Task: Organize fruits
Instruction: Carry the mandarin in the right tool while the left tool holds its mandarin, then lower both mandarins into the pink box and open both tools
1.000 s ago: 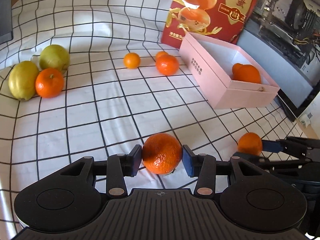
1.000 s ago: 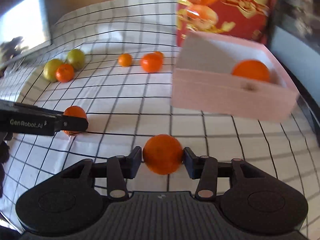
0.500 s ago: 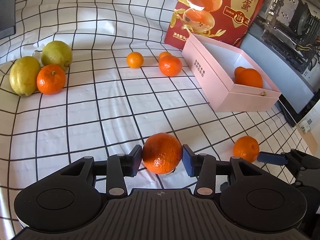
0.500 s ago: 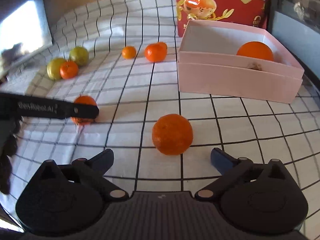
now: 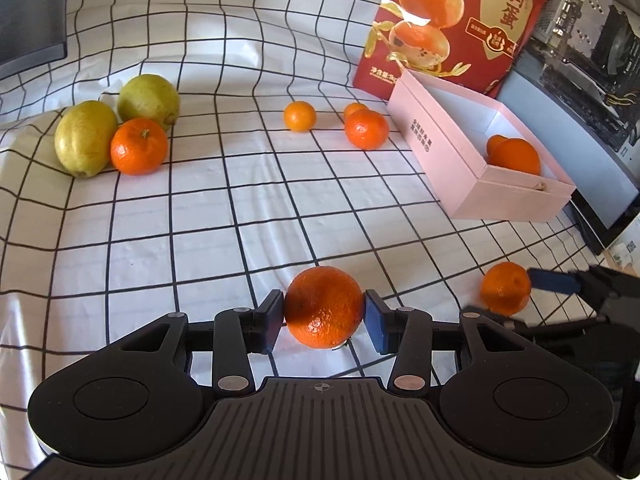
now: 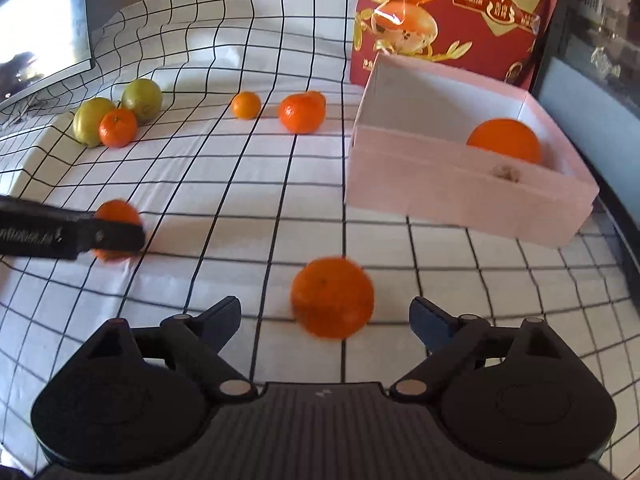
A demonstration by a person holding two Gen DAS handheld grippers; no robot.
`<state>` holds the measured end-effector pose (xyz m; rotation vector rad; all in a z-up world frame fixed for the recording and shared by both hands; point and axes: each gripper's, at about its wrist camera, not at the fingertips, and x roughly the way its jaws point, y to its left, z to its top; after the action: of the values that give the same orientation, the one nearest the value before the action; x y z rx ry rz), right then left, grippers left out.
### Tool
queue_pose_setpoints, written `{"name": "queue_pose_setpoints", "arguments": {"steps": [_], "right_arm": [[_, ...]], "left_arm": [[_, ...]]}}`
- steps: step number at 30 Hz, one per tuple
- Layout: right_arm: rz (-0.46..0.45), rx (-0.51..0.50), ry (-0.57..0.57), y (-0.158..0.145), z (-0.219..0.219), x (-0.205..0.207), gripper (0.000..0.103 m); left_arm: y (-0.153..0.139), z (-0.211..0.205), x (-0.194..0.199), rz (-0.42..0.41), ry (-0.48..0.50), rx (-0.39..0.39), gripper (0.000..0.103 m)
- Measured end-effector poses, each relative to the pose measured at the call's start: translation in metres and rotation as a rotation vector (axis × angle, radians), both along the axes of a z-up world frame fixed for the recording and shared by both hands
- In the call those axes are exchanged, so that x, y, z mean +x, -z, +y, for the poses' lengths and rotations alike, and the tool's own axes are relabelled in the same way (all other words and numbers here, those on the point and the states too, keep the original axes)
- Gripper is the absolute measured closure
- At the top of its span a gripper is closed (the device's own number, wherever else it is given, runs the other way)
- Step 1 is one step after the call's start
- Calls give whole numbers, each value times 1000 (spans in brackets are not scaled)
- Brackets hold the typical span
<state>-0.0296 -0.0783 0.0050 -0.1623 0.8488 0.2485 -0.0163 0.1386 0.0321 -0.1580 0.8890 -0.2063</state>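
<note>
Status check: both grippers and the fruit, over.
Left hand-held gripper shut on round orange mandarin. Right hand-held gripper closing, pads clear of second orange mandarin. Pink cardboard box path unobstructed.

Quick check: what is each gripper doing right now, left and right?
Left gripper: shut on a mandarin.
Right gripper: open, jaws closing, another mandarin between them, untouched.

We look forward and down along each tool from just behind its fingers, close above the checked cloth (image 5: 224, 216), the left view taking in the right tool (image 5: 516, 300) at its edge, and both views share the pink box (image 6: 460, 196) and red bag (image 6: 460, 8).
</note>
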Motion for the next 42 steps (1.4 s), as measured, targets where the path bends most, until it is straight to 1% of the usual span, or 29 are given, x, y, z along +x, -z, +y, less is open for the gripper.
{"name": "queue_pose_setpoints", "arguments": {"steps": [3,5,7,10,19,23,26,30,32,34,37,39,42], "right_arm": [[3,-4,13,1,-2,8,27],[14,12,19,0,-4,10,45],[21,17,15,-2,-6,10,53],[-2,-3,12,-7,-6,6,61],[-14,14,57,-19,-22,-3,61],[-30,-8,84,-22,-32,-11,61],[-23,-19,109,-20,-40,-13,61],[-9,-11,151,-16,-54,-15,61],[-11,-2,166,-17,-63,-14,61],[-17,10,183,-19,-72,-12,61],[-33,28,205,-25,-83,-3,61],[-64,38,215,-34,-91,4,61],[-121,61,216,-56,-101,19,61]], "left_arm": [[0,-1,-1,-1,5,8,54],[0,-2,-1,-2,7,14,54],[0,-4,-1,-2,11,25,54],[1,-7,0,2,18,34,54],[6,-8,3,9,24,24,53],[8,-12,5,0,39,52,53],[7,-14,7,-1,38,59,53],[3,-20,12,-10,72,21,54],[-3,-30,17,-29,102,7,54],[-9,-40,25,-37,131,-23,54],[-28,-60,44,-63,183,-66,54],[-46,-77,60,-95,212,-81,54],[-71,-101,83,-150,246,-91,54]]}}
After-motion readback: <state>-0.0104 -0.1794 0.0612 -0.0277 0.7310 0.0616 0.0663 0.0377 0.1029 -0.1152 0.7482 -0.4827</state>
